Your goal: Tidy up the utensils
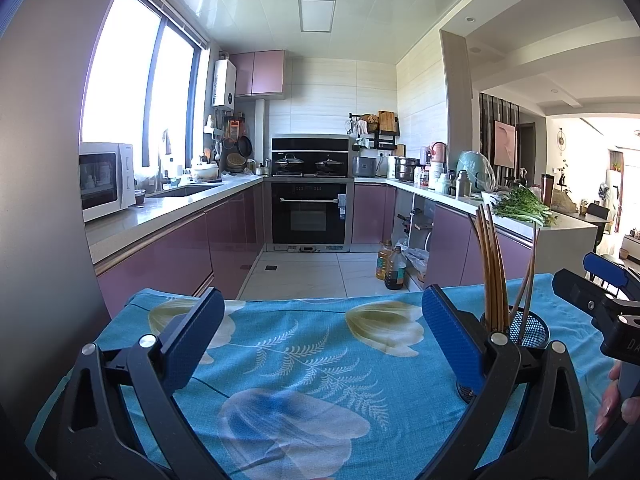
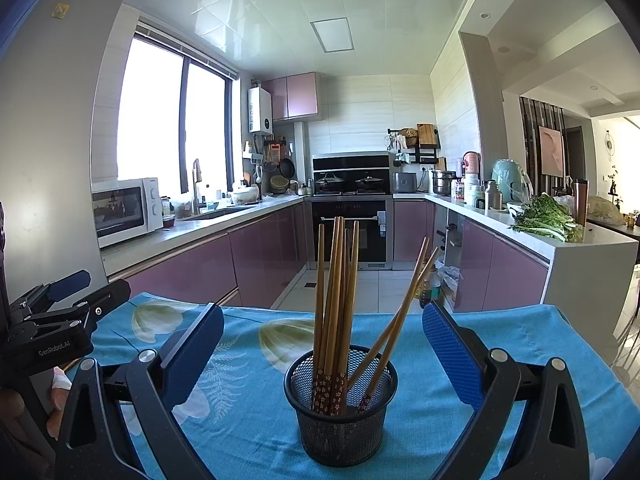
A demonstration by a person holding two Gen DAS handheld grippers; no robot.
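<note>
We find both grippers empty, jaws spread wide. The left gripper (image 1: pixel 320 334) hangs over bare cloth (image 1: pixel 304 364) on the bench. The right gripper (image 2: pixel 322 340) faces the mesh cup (image 2: pixel 340 412), which stands upright on the cloth between its fingers, untouched. We note all chopsticks (image 2: pixel 334 300) in the cup: most near upright, two leaning right. A hand (image 1: pixel 618 404) shows at the right edge.

left hand-held gripper's finger (image 1: pixel 460 344) hides much of the mesh holder (image 1: pixel 530 330), apparently upright.
</note>
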